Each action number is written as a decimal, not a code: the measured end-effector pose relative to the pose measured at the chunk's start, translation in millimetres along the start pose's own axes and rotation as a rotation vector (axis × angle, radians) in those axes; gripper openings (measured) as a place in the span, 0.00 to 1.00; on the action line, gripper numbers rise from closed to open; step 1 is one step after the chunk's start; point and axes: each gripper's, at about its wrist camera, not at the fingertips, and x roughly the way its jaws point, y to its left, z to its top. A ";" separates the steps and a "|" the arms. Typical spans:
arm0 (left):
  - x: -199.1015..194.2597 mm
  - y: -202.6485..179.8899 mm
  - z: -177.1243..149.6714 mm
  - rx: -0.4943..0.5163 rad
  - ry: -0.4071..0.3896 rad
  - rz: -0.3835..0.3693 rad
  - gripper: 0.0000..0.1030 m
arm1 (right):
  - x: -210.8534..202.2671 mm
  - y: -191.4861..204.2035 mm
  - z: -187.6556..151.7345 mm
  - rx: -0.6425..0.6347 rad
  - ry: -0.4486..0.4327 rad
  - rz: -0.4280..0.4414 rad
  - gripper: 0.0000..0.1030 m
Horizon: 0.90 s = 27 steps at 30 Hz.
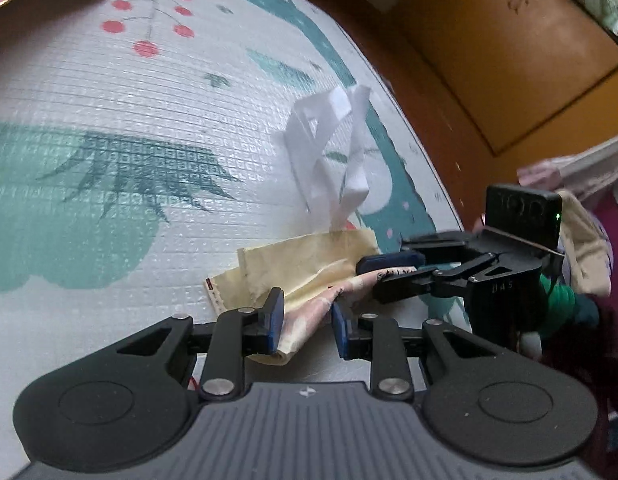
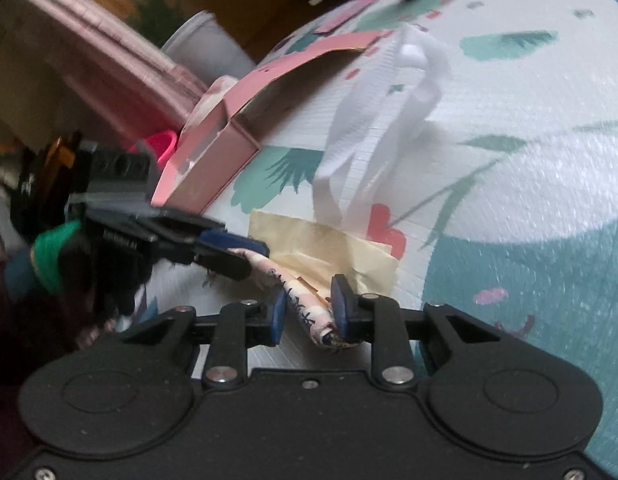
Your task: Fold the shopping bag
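The shopping bag [image 1: 301, 264] is a small cream bundle with a pink printed side, lying on the play mat [image 1: 109, 100]. Its white handles [image 1: 333, 148] stick up behind it. My left gripper [image 1: 307, 316] is shut on the near folded edge, with fabric filling the gap between the blue pads. My right gripper [image 1: 383, 270] comes in from the right and pinches the pink edge. In the right wrist view the rolled bag [image 2: 333, 252] sits squeezed in the right gripper [image 2: 309, 308]. The left gripper [image 2: 245, 254] clamps the same roll further left, below the handles [image 2: 373, 128].
A pink cardboard box [image 2: 213, 152] lies open on the mat behind the bag, close to the left gripper. A white bucket [image 2: 205, 44] stands beyond it. The mat's edge meets an orange-brown floor [image 1: 489, 60]. A person's sleeve [image 1: 581, 248] shows behind the right gripper.
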 end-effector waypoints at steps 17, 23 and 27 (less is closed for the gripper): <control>10.3 -130.1 -62.7 0.969 -0.223 0.436 0.34 | 9.5 -23.2 10.9 0.161 0.070 0.089 0.16; 27.7 -108.0 -46.9 0.832 -0.190 0.474 0.34 | 14.8 -22.6 17.8 0.144 0.097 0.091 0.12; 30.0 -101.6 -41.5 0.744 -0.196 0.471 0.34 | 11.5 -13.5 24.5 0.081 0.111 0.045 0.12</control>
